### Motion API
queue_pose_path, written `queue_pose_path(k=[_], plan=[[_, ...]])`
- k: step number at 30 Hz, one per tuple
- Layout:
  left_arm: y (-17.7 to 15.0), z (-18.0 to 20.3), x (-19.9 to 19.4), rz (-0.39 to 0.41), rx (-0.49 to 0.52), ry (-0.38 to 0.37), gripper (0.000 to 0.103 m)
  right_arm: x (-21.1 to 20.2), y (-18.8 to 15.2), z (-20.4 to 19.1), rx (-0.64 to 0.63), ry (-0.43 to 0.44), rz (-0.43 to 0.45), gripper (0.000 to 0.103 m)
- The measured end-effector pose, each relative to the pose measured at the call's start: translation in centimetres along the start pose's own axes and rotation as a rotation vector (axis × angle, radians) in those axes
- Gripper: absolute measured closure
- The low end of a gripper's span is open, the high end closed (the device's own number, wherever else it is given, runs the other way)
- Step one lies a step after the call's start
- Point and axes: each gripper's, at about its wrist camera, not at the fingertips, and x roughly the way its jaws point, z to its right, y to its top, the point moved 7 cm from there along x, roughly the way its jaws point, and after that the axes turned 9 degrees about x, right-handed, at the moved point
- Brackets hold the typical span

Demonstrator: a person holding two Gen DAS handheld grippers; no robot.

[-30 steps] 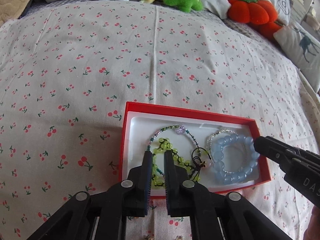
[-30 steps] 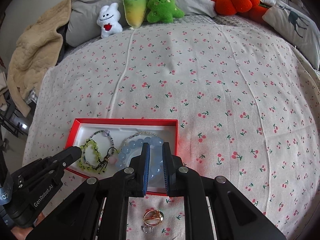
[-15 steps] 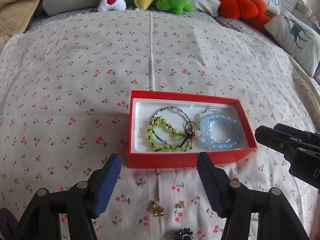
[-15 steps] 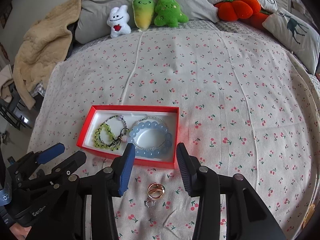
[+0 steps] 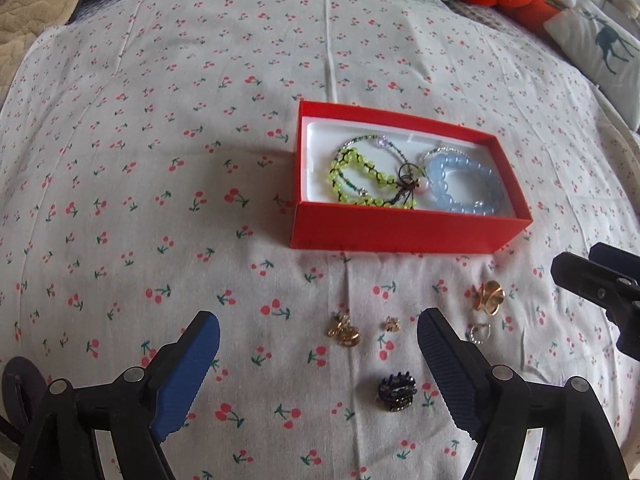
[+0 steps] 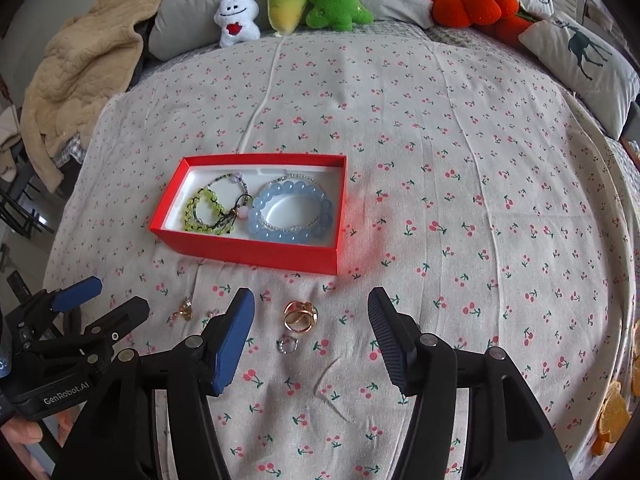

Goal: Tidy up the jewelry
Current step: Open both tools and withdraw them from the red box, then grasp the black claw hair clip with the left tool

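Left wrist view
- left gripper (image 5: pixel 318 338): jaws wide and opening, nothing between the pads; blue pad (image 5: pixel 188 372) on the left, dark ribbed pad on the right.
- red box (image 5: pixel 400 234): on the cherry-print bedspread (image 5: pixel 160 140), far of the gripper, slightly right of centre, lid off, white liner inside.
- green bead bracelet (image 5: pixel 360 178): inside the box, left half, tangled with a thin beaded strand and a dark cord knot.
- blue bead bracelet (image 5: pixel 464 184): inside the box, right half, touching the knot of the green one.
- gold earring (image 5: pixel 344 330): loose on the bedspread, near side of the box, between the pads.
- small gold stud (image 5: pixel 392 323): just right of the earring.
- dark hair claw (image 5: pixel 397 392): nearest loose piece, beside the right pad.
- gold ring (image 5: pixel 489 296): right of the right pad; small silver ring (image 5: pixel 479 332) just near of it.
- right gripper (image 5: pixel 592 276): tips only, at the right edge.

Right wrist view
- right gripper (image 6: pixel 311 328): jaws apart and opening, pads grip nothing.
- gold ring (image 6: pixel 300 315): on the bedspread between the pads, near side of the box.
- small silver ring (image 6: pixel 288 345): just near of the gold ring.
- red box (image 6: pixel 256 254): far and left of the gripper, both bracelets lying in it.
- left gripper (image 6: pixel 100 300): lower left, fingers spread; gold earring (image 6: pixel 185 309) just beside its tip.
- plush toys (image 6: pixel 288 0): far edge, against grey pillows.
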Motion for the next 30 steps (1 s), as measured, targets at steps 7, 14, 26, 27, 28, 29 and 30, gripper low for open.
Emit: queue_pose_path(k=[7,14,26,27,28,29,30], plan=[[-1.7,-0.5,0.4,-0.053,-0.008,-0.002,0.018,0.9,-2.5,-0.4,-0.043,-0.027,-0.065,0.041],[-2.6,-0.9,0.6,-0.079,-0.012,-0.002,0.018,1.4,-3.5,-0.4,-0.074,-0.060,-0.085,0.041],[-3.0,-1.0,1.4,-0.107,-0.024,-0.026,0.018,2.0,-3.7,0.3,-0.053,-0.070,-0.111,0.041],[-3.0,-0.8,1.5,-0.108,-0.028,-0.037,0.018,2.0,-3.7,0.4,-0.049,-0.069,-0.114,0.041],[-3.0,-0.8,1.5,-0.109,-0.034,-0.046,0.018,2.1,-3.7,0.5,-0.044,-0.068,-0.116,0.041],[-3.0,-0.7,1.7,-0.111,-0.044,-0.056,0.019,2.2,-3.7,0.6,-0.038,-0.067,-0.119,0.041],[-3.0,-0.6,1.8,-0.114,-0.054,-0.067,0.019,2.2,-3.7,0.7,-0.031,-0.065,-0.122,0.041]])
